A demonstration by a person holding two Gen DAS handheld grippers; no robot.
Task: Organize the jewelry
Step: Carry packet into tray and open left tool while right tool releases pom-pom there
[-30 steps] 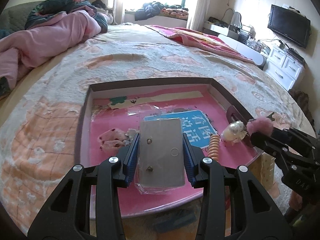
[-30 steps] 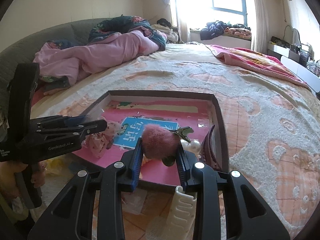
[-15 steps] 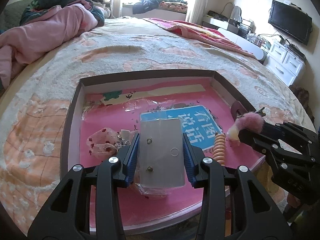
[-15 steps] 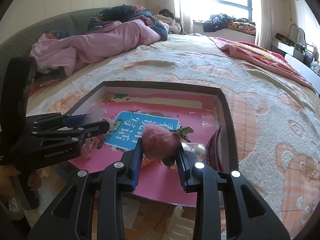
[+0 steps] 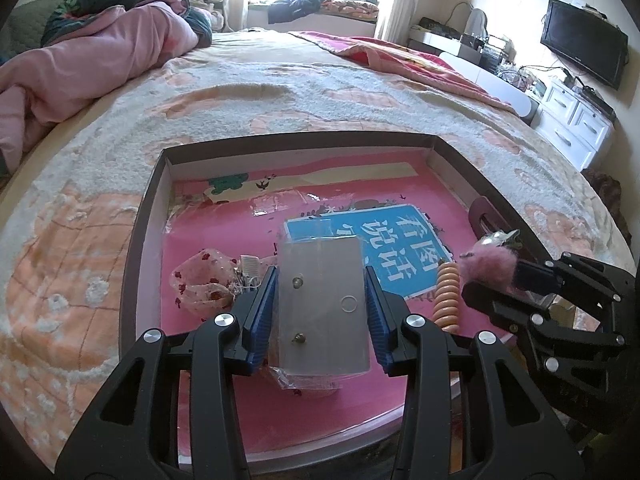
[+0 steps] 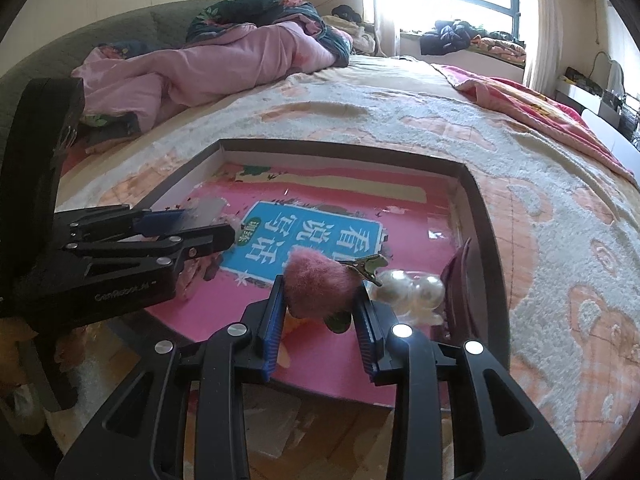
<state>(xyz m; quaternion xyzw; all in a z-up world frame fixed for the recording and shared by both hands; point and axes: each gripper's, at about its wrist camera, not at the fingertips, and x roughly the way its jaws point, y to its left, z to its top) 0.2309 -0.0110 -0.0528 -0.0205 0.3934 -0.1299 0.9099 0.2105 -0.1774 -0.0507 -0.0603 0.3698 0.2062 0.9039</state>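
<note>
**Inspector:** Your left claw (image 5: 322, 312) is clamped on a grey rectangular card with two small stud earrings, sealed in clear plastic (image 5: 322, 308). It hangs over the shallow dark-rimmed box with a pink printed floor (image 5: 138, 240), which lies on the bed (image 5: 280, 92).

**Operator:** And the right?

**Inspector:** Your right claw (image 6: 320, 310) grips a fluffy pink pom-pom hair clip with a metal beak (image 6: 318, 280), held above the box's near right corner. Your left camera alone shows an orange spiral hair tie (image 5: 447, 296) and a crumpled sheer pouch with red dots (image 5: 204, 280) on the pink floor, with a small white comb (image 5: 250, 266) beside the pouch.

**Operator:** What does the right camera add?

**Inspector:** A cluster of large pearl beads (image 6: 412, 292) just past your clip, touching a dark maroon hair claw clip (image 6: 460, 276) leaning at the right wall. Only that clip's top shows from the left.
</note>
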